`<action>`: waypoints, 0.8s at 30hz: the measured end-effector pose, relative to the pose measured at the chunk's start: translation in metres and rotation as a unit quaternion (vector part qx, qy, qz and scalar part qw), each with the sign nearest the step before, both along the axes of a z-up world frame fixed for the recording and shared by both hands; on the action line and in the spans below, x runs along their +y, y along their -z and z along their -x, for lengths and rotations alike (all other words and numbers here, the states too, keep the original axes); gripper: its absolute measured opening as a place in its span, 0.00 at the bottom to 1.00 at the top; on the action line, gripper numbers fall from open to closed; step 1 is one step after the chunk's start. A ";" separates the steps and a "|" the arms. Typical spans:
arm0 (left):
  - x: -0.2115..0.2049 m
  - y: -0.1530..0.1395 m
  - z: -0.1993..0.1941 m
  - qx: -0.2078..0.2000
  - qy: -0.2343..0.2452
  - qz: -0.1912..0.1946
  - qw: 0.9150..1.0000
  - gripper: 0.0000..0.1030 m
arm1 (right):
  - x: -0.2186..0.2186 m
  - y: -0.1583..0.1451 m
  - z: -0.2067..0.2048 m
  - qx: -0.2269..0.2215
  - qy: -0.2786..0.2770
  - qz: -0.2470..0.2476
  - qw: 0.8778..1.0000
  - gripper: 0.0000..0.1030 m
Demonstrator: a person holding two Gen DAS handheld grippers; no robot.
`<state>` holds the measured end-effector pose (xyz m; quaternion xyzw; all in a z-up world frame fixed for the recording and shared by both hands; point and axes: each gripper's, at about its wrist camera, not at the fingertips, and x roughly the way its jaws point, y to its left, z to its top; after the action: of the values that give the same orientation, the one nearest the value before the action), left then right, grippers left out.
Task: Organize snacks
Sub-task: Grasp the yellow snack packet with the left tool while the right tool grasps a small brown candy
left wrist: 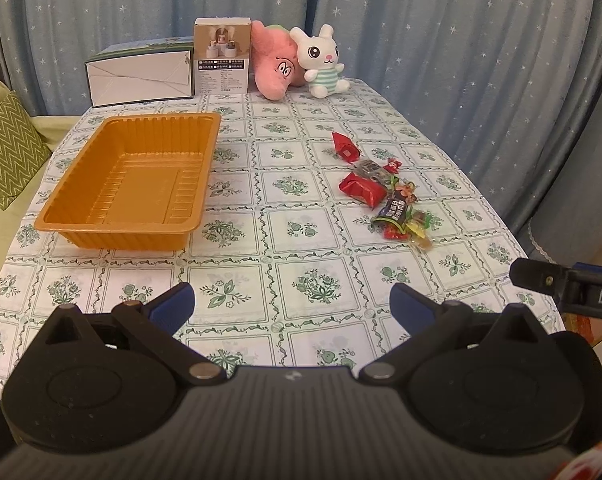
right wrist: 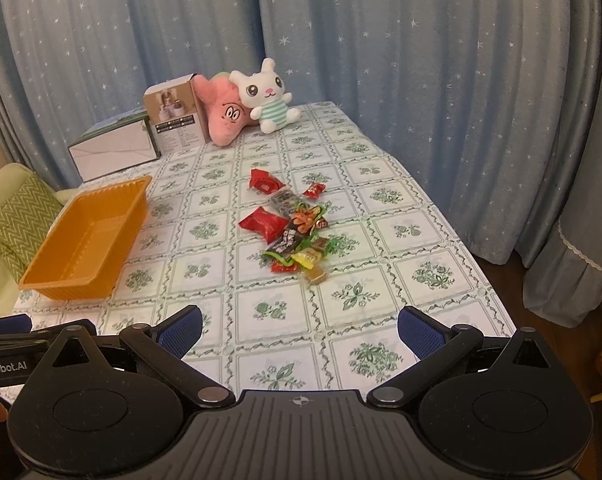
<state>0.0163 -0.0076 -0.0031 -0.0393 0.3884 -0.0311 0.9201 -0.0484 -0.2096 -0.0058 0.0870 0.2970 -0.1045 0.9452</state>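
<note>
Closest in, the left gripper [left wrist: 292, 300] and the right gripper [right wrist: 299, 326] both hover low over the desk [left wrist: 301, 248], jaws spread wide, nothing between them. Over on the left, the orange tray [left wrist: 125, 184] sits empty. To its right, well apart, lies the snack pile [right wrist: 293, 232]: shiny red packets, a dark wrapper, small green and yellow candies, overlapping so individual pieces are hard to separate.

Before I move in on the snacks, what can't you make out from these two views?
- Snack pile: wrappers overlap, so no exact count; print too small in both views.
- Orange tray: near wall hides its front floor strip.
- Table: near edge hidden behind both gripper bodies.
</note>
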 end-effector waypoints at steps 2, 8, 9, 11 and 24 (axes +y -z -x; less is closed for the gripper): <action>0.003 0.003 -0.008 0.000 0.008 0.000 1.000 1.00 | -0.004 0.003 -0.005 -0.007 0.001 -0.002 1.000 1.00; 0.004 0.015 -0.040 -0.004 0.034 -0.007 0.999 1.00 | -0.018 0.016 -0.033 -0.012 0.010 -0.006 1.000 1.00; 0.003 0.018 -0.046 -0.006 0.038 -0.010 0.999 1.00 | -0.022 0.019 -0.039 -0.013 0.015 -0.007 1.000 1.00; 0.002 0.024 -0.058 -0.010 0.044 -0.016 0.999 1.00 | -0.029 0.027 -0.052 -0.012 0.018 -0.010 1.000 1.00; -0.011 0.084 -0.135 0.003 0.089 -0.041 0.995 0.92 | -0.059 0.090 -0.129 0.008 0.026 -0.033 0.999 0.60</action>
<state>0.1509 -0.0189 -0.0874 0.0332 0.3938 -0.0970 0.9135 0.0811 -0.2687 -0.0960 0.1250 0.3060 -0.1196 0.9362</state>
